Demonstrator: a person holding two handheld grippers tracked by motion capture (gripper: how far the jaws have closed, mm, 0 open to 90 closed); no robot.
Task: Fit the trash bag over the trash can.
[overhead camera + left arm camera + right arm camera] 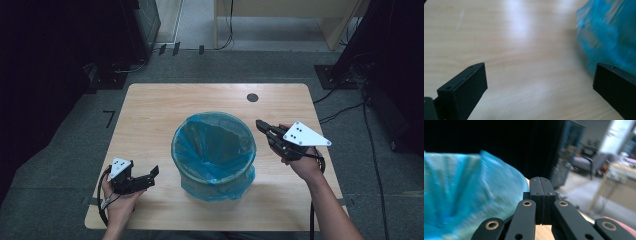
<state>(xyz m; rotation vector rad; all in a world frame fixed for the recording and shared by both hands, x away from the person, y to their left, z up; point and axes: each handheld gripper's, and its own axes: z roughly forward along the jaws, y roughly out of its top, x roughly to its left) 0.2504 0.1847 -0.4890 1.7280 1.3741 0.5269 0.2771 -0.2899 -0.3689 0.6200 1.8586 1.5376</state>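
Note:
A round bin lined with a blue plastic bag (pixel 214 150) stands in the middle of the wooden table (pixel 150 107). My left gripper (pixel 154 172) rests low on the table at the bin's left, open, with bare wood between its jaws (pixel 536 80); the blue bag (pixel 606 32) shows at that view's right. My right gripper (pixel 260 124) hovers just right of the bin's rim, pointing toward it, jaws pressed together with nothing in them (pixel 542 182). The blue bag (pixel 461 192) spreads to the left in the right gripper view.
A small dark round hole (pixel 252 97) marks the table's far side. Cables (pixel 345 107) run over the grey floor to the right. A light wooden desk (pixel 300 15) stands beyond the table, and dark equipment flanks both sides.

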